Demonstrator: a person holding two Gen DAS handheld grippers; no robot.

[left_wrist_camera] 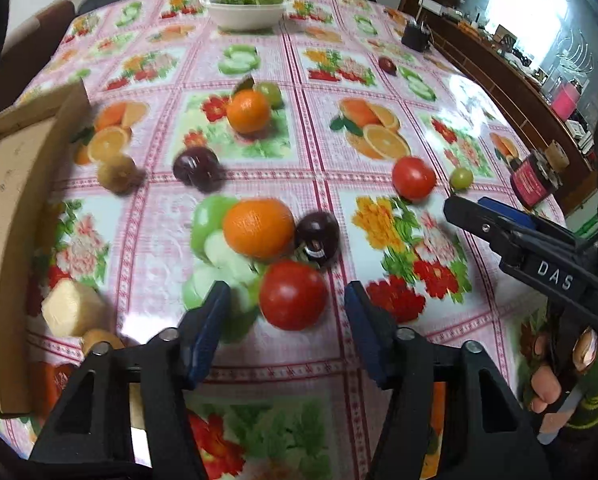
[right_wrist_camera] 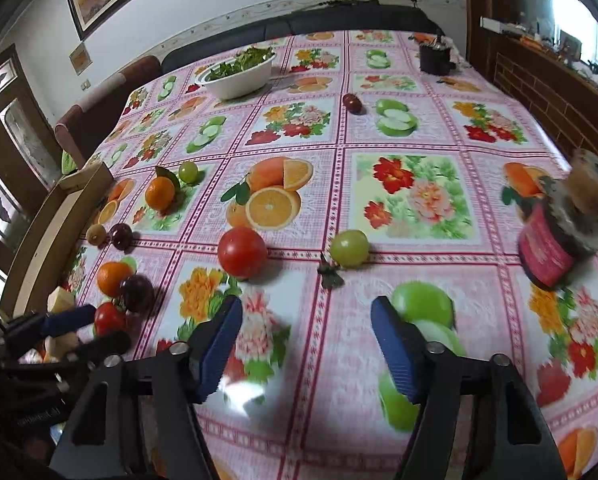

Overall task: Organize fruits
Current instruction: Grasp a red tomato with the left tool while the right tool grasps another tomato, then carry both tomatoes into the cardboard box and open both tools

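Red tomato (left_wrist_camera: 293, 295), nearest item to the left gripper (left_wrist_camera: 287, 316): round, smooth-skinned, resting on the fruit-print tablecloth (left_wrist_camera: 339, 92) between the spread blue pads (left_wrist_camera: 207, 320), neither pad touching it. Judged moderately light, slick and easily bruised; best taken across its widest middle with a gentle squeeze.

Orange (left_wrist_camera: 259, 228): just behind that tomato, touching a dark plum (left_wrist_camera: 317, 238). Firm, pebbled rind, likely the most forgiving grip.

Second plum (left_wrist_camera: 199, 169), kiwi (left_wrist_camera: 117, 173), second orange (left_wrist_camera: 248, 111) with leaf, and green grape (left_wrist_camera: 269, 93): farther back, loosely scattered.

Second tomato (right_wrist_camera: 242, 253) and a larger green grape (right_wrist_camera: 349, 248): ahead of the right gripper (right_wrist_camera: 307, 336), whose jaws stand apart over bare cloth, nothing between them. Grape judged small, apt to roll and to burst under pressure.

Third plum (right_wrist_camera: 352, 103): alone, far across the table.

Cardboard box (left_wrist_camera: 15, 208): left edge, open side toward the fruit; probable destination, with pale cut pieces beside it.

Non-fruit: white bowl of greens (right_wrist_camera: 237, 76), red-labelled jar (right_wrist_camera: 549, 252), dark cup (right_wrist_camera: 435, 56).
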